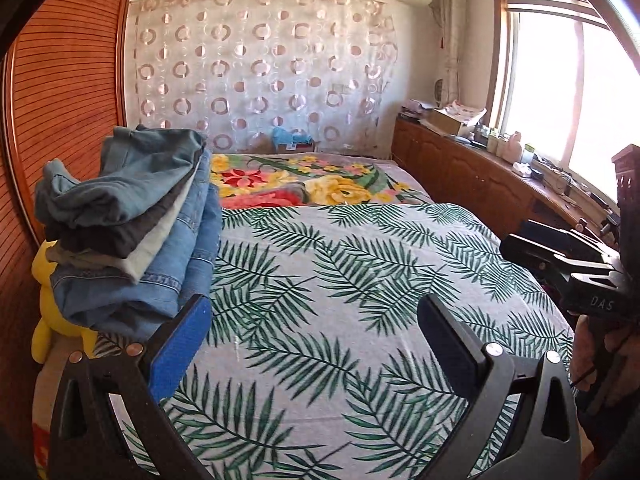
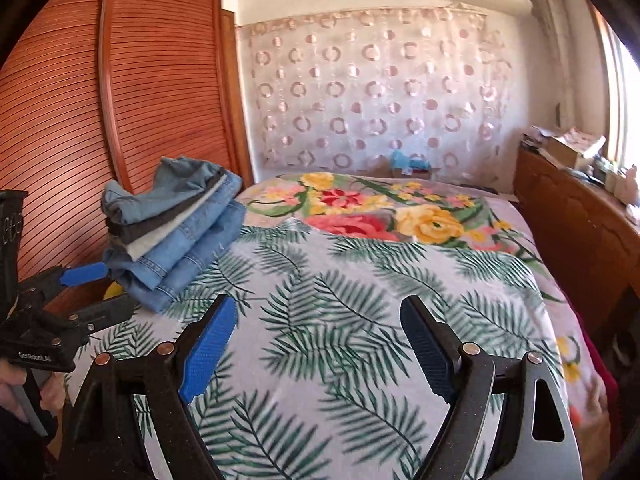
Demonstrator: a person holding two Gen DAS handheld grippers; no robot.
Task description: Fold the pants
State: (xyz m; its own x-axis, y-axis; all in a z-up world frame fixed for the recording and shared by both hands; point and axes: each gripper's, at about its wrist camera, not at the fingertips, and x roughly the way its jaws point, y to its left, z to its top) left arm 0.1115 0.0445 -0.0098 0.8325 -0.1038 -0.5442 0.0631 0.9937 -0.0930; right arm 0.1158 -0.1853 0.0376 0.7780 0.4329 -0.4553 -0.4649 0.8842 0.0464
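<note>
**Both grippers empty, stack of pants waiting at the bed's edge**

Left wrist view: my left gripper (image 1: 316,344) hangs over the palm-print sheet (image 1: 320,264), jaws spread wide with nothing between them. The stack of pants (image 1: 132,224) sits just beyond its left finger, at the wardrobe side of the bed.

Right wrist view: my right gripper (image 2: 316,344) is angled down over the sheet, equally spread and empty. I judge I'm between garments; next I need to pull one pair off the stack and lay it flat

A home bedroom. A bed (image 1: 360,264) fills it, with a wardrobe (image 2: 160,92) beside it and a curtain (image 1: 260,68) behind it.
</note>
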